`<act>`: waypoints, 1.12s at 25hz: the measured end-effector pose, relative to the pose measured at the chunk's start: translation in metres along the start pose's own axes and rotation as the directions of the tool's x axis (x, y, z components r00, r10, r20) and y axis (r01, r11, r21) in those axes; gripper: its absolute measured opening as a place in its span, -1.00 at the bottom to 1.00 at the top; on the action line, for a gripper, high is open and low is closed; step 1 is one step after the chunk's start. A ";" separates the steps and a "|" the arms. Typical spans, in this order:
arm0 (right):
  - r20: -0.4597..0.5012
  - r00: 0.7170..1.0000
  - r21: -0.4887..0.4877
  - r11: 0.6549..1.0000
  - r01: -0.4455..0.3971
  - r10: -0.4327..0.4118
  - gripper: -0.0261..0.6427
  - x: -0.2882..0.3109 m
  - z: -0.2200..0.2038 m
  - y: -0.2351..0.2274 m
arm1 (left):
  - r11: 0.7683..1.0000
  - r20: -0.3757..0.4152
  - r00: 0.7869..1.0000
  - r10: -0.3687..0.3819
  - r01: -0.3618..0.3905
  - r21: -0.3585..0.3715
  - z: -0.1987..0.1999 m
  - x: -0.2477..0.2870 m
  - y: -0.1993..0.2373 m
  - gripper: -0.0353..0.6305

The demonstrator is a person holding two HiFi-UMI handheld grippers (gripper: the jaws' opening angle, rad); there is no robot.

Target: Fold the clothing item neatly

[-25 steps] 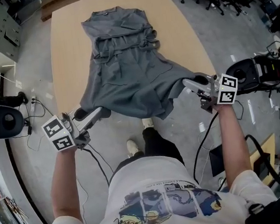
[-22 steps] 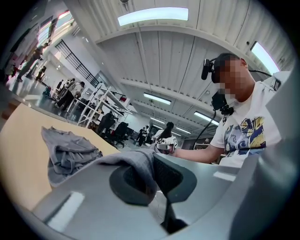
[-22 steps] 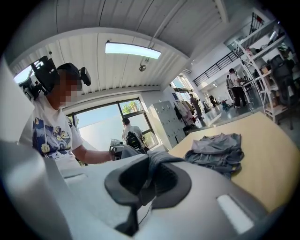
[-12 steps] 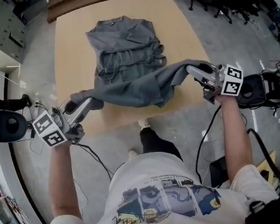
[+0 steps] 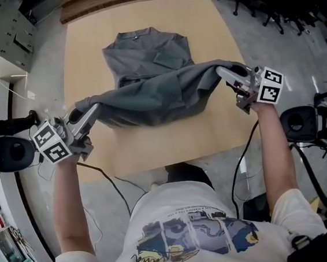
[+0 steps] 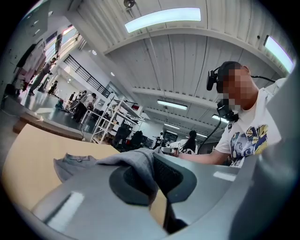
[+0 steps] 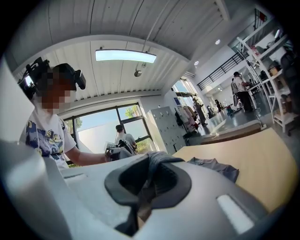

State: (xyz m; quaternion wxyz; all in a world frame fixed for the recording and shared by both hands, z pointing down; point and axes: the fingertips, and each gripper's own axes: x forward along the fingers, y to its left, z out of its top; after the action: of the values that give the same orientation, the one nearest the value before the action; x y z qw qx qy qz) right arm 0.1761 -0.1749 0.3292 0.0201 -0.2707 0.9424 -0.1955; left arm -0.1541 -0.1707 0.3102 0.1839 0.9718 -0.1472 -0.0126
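While bringing the hem over toward the collar, hold both corners at one height and pull gently apart, just enough to take out the sag at mid-span.

Grey dress (image 5: 147,82) on tan table (image 5: 154,152): collar end flat at upper centre of the head view, hem end lifted and strung across mid-frame. Left gripper (image 5: 89,112) at left of frame, clenched on one hem corner; in the left gripper view, cloth pinched tight between the jaws. Right gripper (image 5: 224,71) at right of frame, likewise clamped on the other corner, with a fold of cloth bunched in the bite. Both pointing roughly level.

Probably the first fold, bottom half over top half, with the hem not yet laid down.

To do well:
- Move both hands toward the top of the frame in step, so the hem edge stays square to the table edge.
- Carry the span clear of the flat layer; dragging the drooping middle likely rucks the bodice below.
- Aim the hem at the shoulder line, corners over shoulders.
- Lower together, let the middle touch first, then ease the corners down.
- Unclamp only once the cloth rests flat; then smooth outward.
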 end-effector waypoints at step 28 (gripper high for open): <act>-0.239 0.965 0.399 0.895 0.198 -0.107 -0.86 0.112 -0.139 -0.308 | 0.896 -0.280 0.921 0.272 -0.348 -0.274 -0.121 0.099 0.329 -0.73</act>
State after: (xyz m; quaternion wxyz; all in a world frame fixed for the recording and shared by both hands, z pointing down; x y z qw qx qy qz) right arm 0.2152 -0.4227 0.5822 -0.0374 -0.3111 0.8507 -0.4220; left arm -0.1421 -0.4494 0.5448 0.3541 0.8875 -0.2743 0.1085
